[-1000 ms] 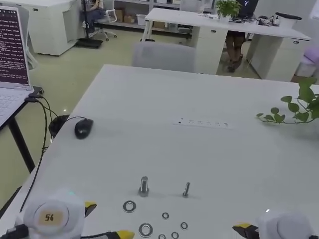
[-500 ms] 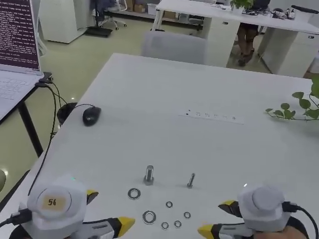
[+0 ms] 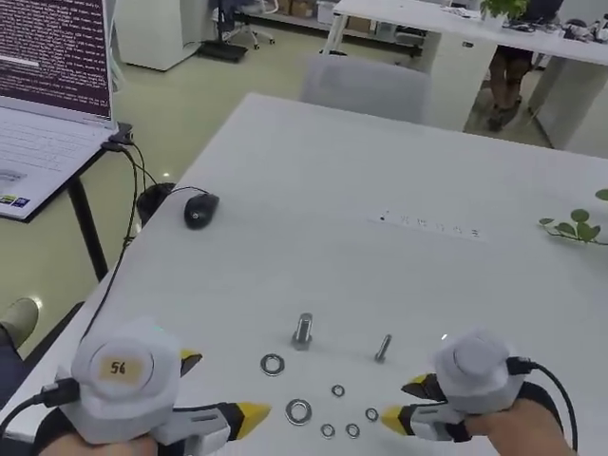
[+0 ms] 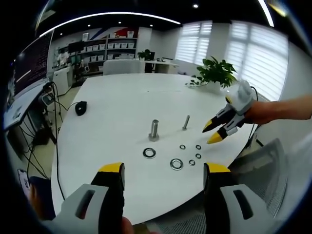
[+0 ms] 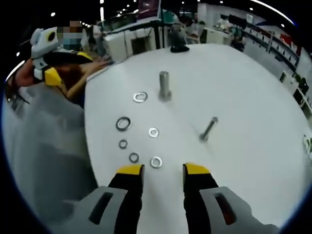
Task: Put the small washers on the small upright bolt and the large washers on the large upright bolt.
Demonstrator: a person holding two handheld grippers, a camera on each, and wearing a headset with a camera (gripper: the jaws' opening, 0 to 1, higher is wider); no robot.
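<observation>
Near the large upright bolt (image 3: 302, 331), washers (image 3: 298, 411) lie loose
Left gripper (image 3: 220, 388) and right gripper (image 3: 401, 403) flank them, both released and empty

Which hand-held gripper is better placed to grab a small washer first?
Right. The right hand-held gripper is open with a small washer just ahead of its jaws and the small bolt close by; the left hand-held gripper sits nearer the large washers.

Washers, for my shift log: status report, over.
Left gripper, right gripper: open, empty. Six silver metal washers loose on white table. Large upright steel bolt, small upright steel bolt: both bare. Nothing blocking.
</observation>
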